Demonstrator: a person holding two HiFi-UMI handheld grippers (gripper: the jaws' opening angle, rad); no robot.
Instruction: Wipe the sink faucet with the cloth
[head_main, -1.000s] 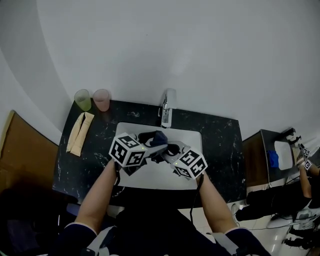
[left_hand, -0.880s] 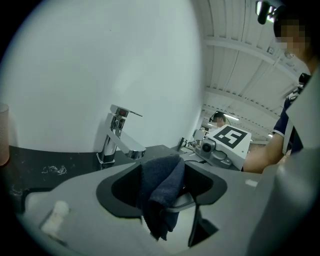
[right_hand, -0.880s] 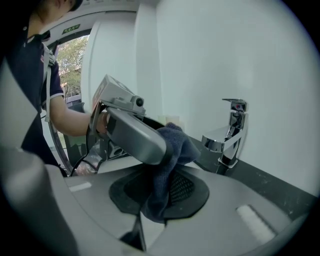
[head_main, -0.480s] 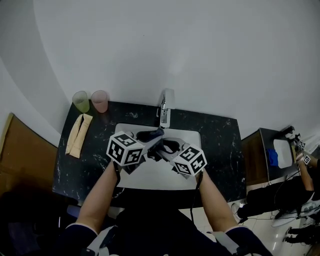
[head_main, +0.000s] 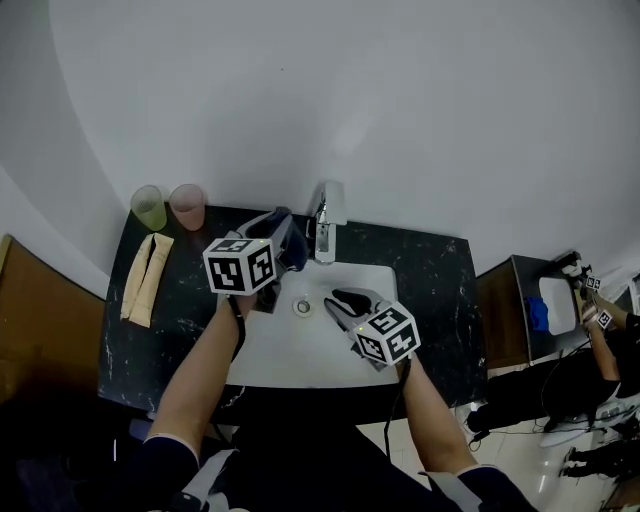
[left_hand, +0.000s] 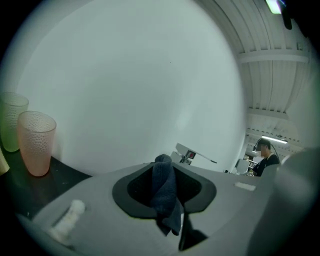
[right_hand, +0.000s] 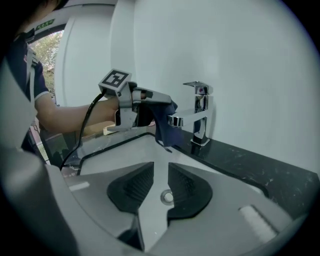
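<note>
Dark navy blue on the cloth (head_main: 293, 247). Bright chrome on the faucet (head_main: 324, 222), with a small red dot (right_hand: 201, 90) on its handle. Plain white in the sink (head_main: 300, 350). Black flecked with thin white veins across the desk (head_main: 440, 285). Translucent tints on the green cup (head_main: 148, 208) and the pink cup (head_main: 186, 205). Pale beige on the folded towel (head_main: 140, 278). Light grey on the left tool (head_main: 285, 235) and the right tool (head_main: 340, 297), ribbed black on the pads (right_hand: 131, 187), black-and-white square markers on the cubes (head_main: 240, 265). Pale grey-white on the wall (head_main: 350, 90). Dark navy on the sleeves (head_main: 160, 470).
</note>
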